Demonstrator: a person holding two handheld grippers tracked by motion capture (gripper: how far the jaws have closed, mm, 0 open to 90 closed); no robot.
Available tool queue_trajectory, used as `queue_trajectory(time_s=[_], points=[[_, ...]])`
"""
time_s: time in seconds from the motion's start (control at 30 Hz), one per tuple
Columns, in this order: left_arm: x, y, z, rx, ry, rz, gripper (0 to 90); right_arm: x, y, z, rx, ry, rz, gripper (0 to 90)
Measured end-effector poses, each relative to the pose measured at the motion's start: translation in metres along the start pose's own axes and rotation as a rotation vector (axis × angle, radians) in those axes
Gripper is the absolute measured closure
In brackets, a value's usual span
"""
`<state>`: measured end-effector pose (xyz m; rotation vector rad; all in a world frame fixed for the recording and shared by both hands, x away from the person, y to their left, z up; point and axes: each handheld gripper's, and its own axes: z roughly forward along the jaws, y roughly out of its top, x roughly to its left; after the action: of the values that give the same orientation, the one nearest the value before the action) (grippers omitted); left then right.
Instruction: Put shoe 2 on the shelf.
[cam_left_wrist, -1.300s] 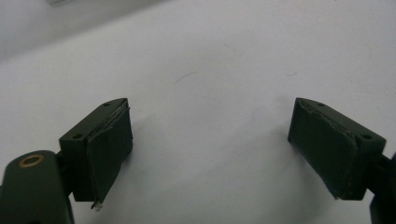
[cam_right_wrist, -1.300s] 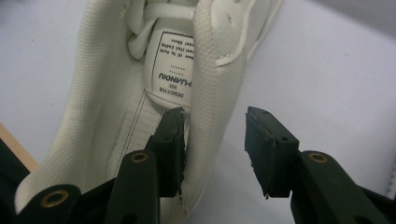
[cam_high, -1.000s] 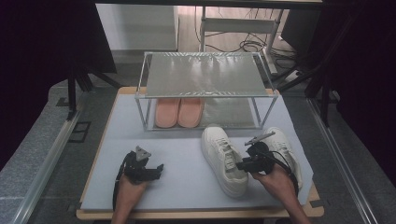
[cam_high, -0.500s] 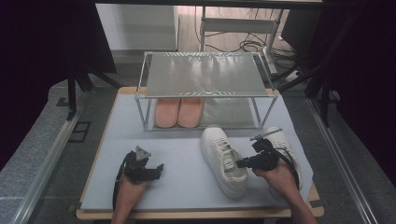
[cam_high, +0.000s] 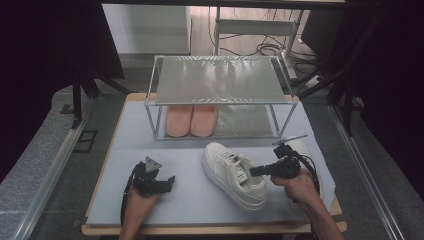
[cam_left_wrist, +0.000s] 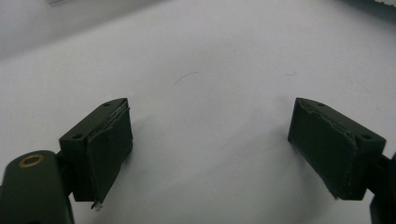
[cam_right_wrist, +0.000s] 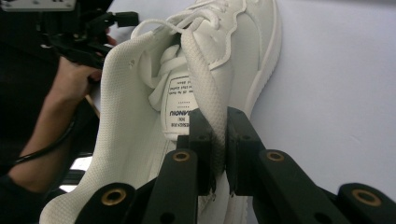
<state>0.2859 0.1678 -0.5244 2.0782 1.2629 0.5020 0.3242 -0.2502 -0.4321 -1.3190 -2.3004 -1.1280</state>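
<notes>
The white lace-up leather sneaker (cam_high: 234, 173) lies on the pale grey table mat (cam_high: 190, 200), toe pointing away from me and to the left, just in front of the wire-framed two-tier shoe rack (cam_high: 218, 80). My right gripper (cam_high: 256, 171) pinches the padded side of its collar (cam_right_wrist: 210, 112): the jaws have just been closing and now both pads press on that white edge, one inside the shoe and one outside. A second ago they stood wider beside the opening, with nothing squeezed. The shoe itself has not shifted on the mat.

A second white sneaker (cam_high: 306, 152) sits just behind my right hand (cam_high: 299, 186), touching or nearly touching my wrist; I cannot tell which. A pair of salmon-pink slippers (cam_high: 191, 120) fills the left half of the rack's lower shelf, and the right half of that shelf is bare.

My left gripper (cam_high: 167, 182) rests on the mat where it was, jaws wide apart and holding nothing. Open mat lies between it and the gripped sneaker.
</notes>
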Motion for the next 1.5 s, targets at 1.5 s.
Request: queue_trajectory(time_s=[1.5], points=[[0.001, 0.000, 0.001, -0.002, -0.006, -0.010, 13.7, 0.042, 0.083, -0.067, -0.197, 0.278, 0.010, 82.3]])
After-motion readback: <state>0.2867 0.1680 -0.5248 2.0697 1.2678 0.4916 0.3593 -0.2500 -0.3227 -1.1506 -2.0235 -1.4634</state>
